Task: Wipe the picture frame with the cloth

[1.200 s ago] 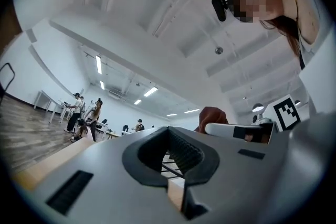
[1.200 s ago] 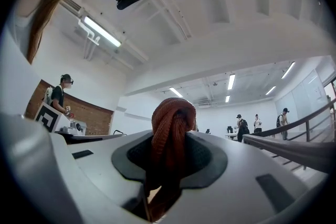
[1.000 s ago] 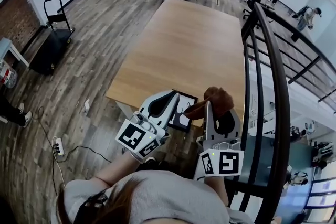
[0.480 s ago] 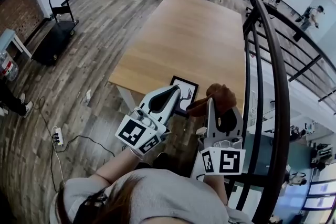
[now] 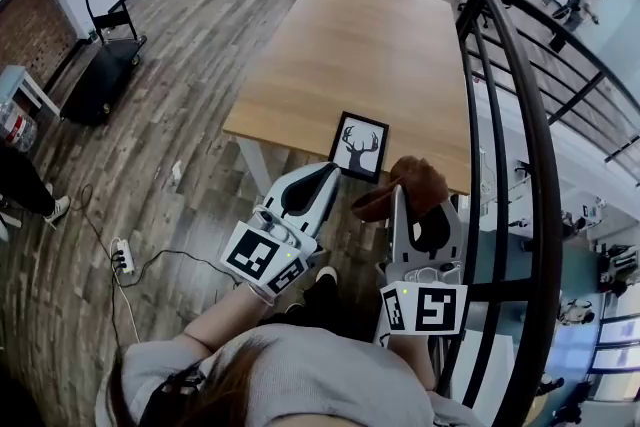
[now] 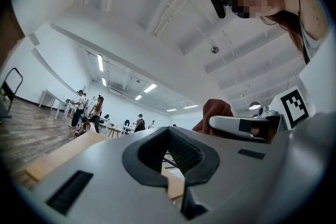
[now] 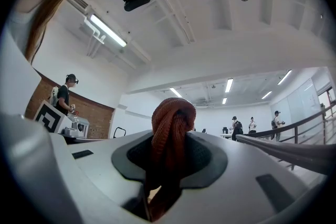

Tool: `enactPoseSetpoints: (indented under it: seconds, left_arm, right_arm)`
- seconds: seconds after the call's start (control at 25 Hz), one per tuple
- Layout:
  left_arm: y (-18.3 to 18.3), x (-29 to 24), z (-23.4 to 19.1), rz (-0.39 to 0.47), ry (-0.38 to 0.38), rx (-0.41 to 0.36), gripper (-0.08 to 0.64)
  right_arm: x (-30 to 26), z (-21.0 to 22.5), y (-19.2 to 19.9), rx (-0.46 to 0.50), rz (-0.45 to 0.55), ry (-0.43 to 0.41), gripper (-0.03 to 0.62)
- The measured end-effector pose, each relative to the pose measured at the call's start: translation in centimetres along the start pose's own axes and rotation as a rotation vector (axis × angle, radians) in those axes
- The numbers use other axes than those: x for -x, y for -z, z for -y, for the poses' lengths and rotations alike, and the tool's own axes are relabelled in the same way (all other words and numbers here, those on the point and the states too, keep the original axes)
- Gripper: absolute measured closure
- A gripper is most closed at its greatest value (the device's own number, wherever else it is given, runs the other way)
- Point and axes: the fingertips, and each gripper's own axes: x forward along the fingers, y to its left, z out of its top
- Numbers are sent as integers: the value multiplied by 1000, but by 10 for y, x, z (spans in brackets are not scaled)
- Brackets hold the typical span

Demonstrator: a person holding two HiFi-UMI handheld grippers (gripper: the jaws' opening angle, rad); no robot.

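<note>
The left gripper [image 5: 323,177] is held off the desk [image 5: 350,35], over the floor just short of its near edge, with its jaws pressed together and nothing between them. It is probably kept empty so it can steady the frame while the other gripper does the wiping. Its tip points toward the picture frame [image 5: 359,146], which sits on the desk right at the near edge, closer to the near right corner than the left. The frame's deer print faces the person. Whether it lies flat or leans slightly cannot be told. So close to the edge it is easy to reach, though a hard sideways push could slide it off. To the right, the right gripper [image 5: 399,205] is clamped on the rust-brown cloth [image 5: 408,187]. A rounded wad of cloth bulges out past the jaw tips, so soft fabric rather than hard plastic would meet the glass first. This gripper is also short of the desk and not touching the frame, so wiping has not begun. A dark metal railing [image 5: 520,115] runs close along the desk's right edge, leaving the right gripper little room on that side.
</note>
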Motion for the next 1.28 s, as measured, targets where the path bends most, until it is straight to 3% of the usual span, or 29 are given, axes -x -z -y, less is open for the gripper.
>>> enactPoseSetpoints:
  seconds: [0.44, 0.88, 1.28]
  left_arm:
    - [-13, 38, 39, 14, -2, -8, 552]
    - [-5, 52, 88, 8, -22, -11, 552]
    - [-12, 64, 102, 21, -38, -30, 552]
  right_arm:
    - [51, -22, -14, 6, -22, -1, 459]
    - [102, -7, -23, 27, -15, 17, 459]
    - [120, -13, -36, 49, 8, 5, 459]
